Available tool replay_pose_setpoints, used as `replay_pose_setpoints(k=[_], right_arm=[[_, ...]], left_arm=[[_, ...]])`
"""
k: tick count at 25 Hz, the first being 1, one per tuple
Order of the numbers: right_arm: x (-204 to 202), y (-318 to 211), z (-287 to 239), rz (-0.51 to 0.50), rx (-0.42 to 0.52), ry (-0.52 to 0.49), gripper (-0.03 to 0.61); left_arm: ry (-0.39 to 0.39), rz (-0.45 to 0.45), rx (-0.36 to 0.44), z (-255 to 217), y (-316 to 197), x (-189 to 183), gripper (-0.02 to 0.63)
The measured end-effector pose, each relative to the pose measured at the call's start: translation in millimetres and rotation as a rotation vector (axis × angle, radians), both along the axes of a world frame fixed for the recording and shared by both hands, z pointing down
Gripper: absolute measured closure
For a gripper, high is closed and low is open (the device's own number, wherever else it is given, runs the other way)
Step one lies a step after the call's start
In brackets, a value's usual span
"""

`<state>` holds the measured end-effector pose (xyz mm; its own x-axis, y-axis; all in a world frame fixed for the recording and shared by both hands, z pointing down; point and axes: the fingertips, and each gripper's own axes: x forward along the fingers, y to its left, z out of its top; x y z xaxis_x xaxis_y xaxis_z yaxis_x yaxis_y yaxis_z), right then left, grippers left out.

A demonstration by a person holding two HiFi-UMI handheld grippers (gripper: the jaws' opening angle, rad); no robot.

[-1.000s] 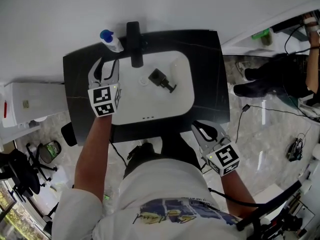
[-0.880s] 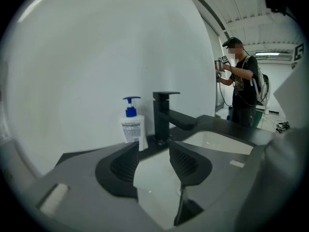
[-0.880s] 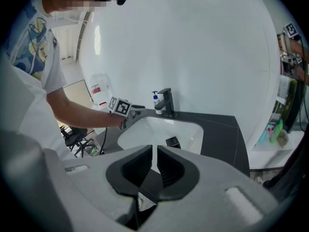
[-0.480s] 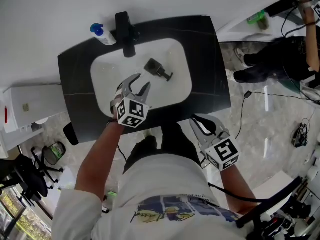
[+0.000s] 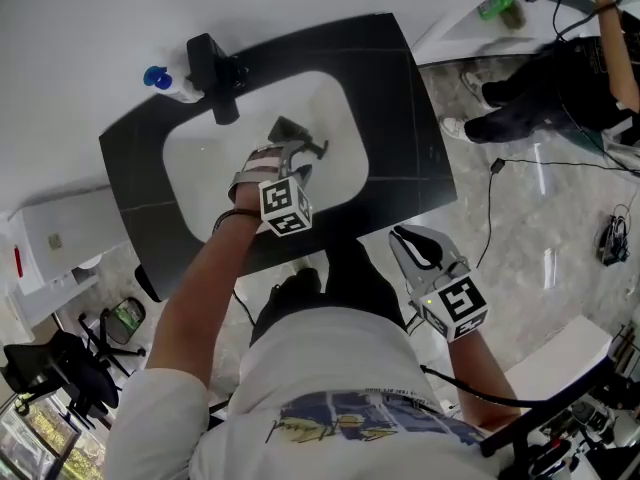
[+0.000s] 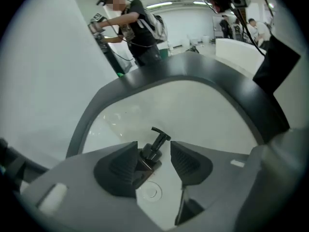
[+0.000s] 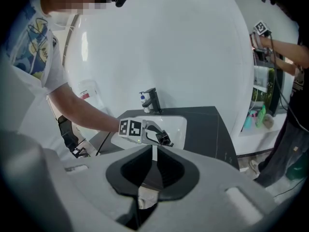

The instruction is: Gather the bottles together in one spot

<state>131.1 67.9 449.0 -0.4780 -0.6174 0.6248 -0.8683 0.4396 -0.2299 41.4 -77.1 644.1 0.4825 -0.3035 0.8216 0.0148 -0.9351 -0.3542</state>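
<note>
Your left claw [image 6: 154, 151] is opening wide around the dark pump bottle [image 6: 149, 154] lying in the sink [image 6: 193, 110]. Go lower, pinch its body rather than the pump, then park it beside the blue-capped bottle [image 5: 160, 80].

Bright, even indoor light fills all views, and shadows are weak and soft. Long white ceiling lamps [image 6: 159, 5] glow in the left gripper view. The glossy white sink basin [image 6: 207, 115] carries small reflections. Both gripper views bend strongly and go black at the corners. The dark pump bottle [image 6: 155, 141] is fairly sharp.
</note>
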Motion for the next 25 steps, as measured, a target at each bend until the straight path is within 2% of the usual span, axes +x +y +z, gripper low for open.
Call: replay_pose_setpoints(k=[2,5,16,21,24,25], right_arm=[[5,1,2,0.007,-0.006,-0.003,0.546],[13,-1,6,0.018,-0.016,-0.003,0.546],[32,-4,16,0.035,-0.051,-0.001,0.546],[37,-4,22,0.038,-0.066,-0.005,0.546],[37,-6,24,0.034,-0.072,-0.007,0.546],[37,-7,24,0.034,-0.072,-0.006,0.546]], left_arm=[[-0.058,0.079,0.048,10,-1,5,0.393],[-0.129,0.150,0.091,24,-7,11,0.394],[-0.301,0.333,0.109,62,-12,17,0.405],[-0.376,0.385,0.139,77,-14,20,0.414],[-0.408,0.402,0.161,83,-16,23,0.451],[-0.415,0.410,0.168,85,-16,23,0.500]])
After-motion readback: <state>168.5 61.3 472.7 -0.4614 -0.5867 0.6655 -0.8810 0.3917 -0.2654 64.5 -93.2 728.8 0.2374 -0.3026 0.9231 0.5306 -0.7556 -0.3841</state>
